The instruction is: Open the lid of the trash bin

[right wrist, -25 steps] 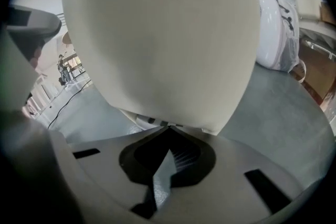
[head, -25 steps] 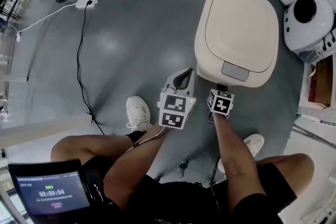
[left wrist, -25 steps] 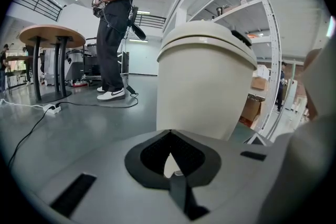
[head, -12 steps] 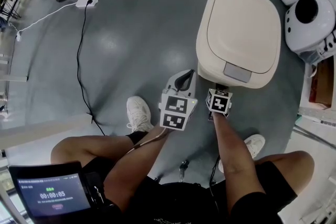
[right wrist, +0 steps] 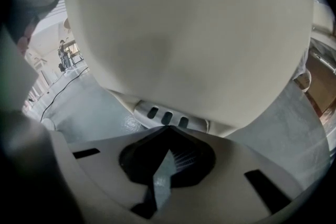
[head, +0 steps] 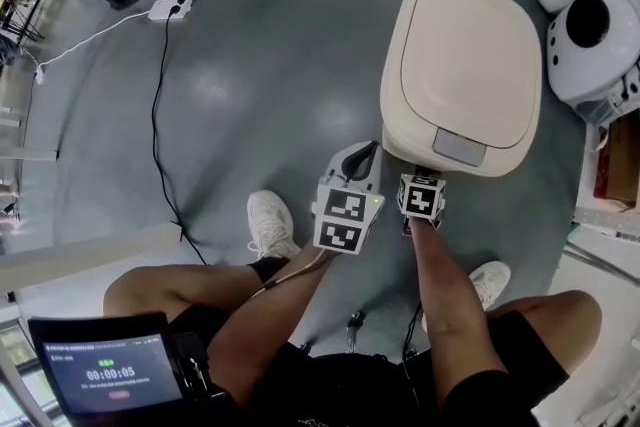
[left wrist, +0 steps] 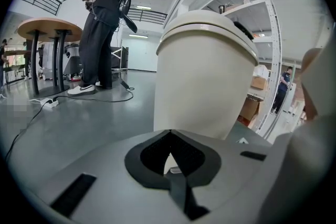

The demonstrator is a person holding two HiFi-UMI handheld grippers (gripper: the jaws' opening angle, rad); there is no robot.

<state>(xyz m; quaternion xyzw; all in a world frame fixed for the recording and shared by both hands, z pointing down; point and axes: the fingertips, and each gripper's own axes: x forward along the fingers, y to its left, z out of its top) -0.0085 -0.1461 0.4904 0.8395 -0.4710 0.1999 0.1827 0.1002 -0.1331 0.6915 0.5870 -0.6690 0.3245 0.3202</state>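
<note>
- Head view: cream trash bin [head: 460,65] at far right, lid [head: 465,45] down. It looks like light, stiff plastic, and the grey front tab [head: 459,147] is likely the press point.
- Left gripper view: left gripper [left wrist: 169,132] pinched together, empty.
- Right gripper view: right gripper [right wrist: 169,128] closed, empty, near the bin's slotted pedal [right wrist: 168,115].

The left forearm [head: 268,307] and right forearm [head: 446,283] reach forward and down, side by side. The left gripper [head: 360,158] and right gripper [head: 421,196] both have jaws pressed together, holding nothing.

Cream trash bin [head: 462,65] upright on floor, lid [head: 467,47] closed
</note>
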